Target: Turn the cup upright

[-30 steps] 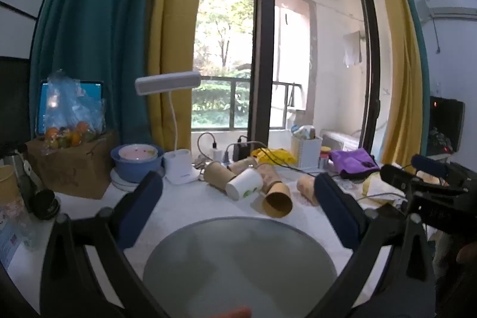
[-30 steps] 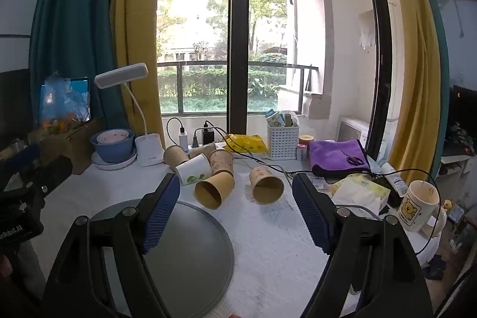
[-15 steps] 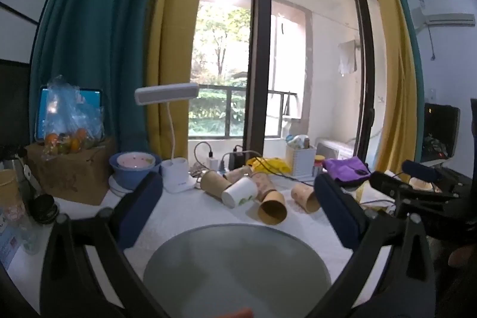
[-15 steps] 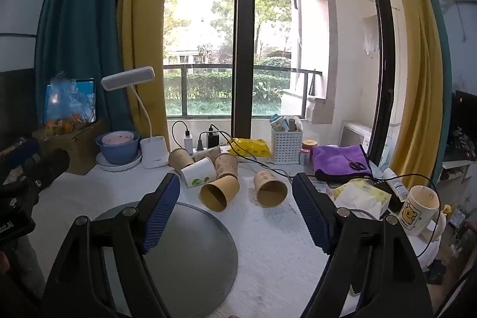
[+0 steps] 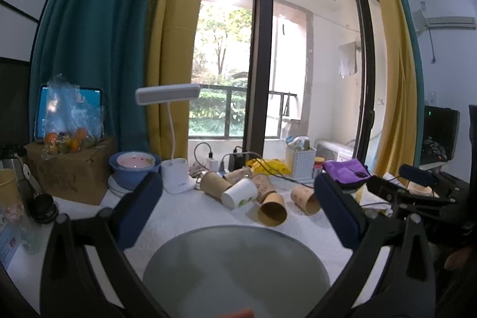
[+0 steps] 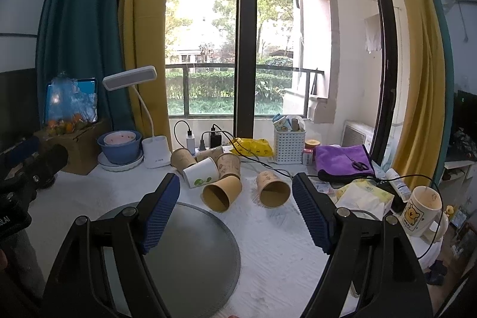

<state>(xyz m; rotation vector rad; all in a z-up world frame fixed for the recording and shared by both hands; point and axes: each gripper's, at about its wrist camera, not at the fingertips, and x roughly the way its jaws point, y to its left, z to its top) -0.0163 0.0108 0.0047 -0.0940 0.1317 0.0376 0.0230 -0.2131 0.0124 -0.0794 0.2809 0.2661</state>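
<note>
1. White cloth covers the desk beneath a tall balcony window hung with yellow and teal curtains.
2. Nearest, the right tongs and left tongs both hang spread wide with nothing between the blue pads, above a round grey tray that is bare.
3. Just beyond the tray lie the paper cups, all tipped over: a plain brown cup and a patterned cup with mouths toward the cameras, then a white cup touching more brown cups behind.
4. Judged best: take the patterned cup, which lies apart from the cluster, pinching gently across its wall so the paper does not crush, then rotate it mouth-up before releasing.
5. Farther back, a blue bowl nests a pink one, a white basket holds small packets, and a bear mug stands right, contents unseen.
</note>
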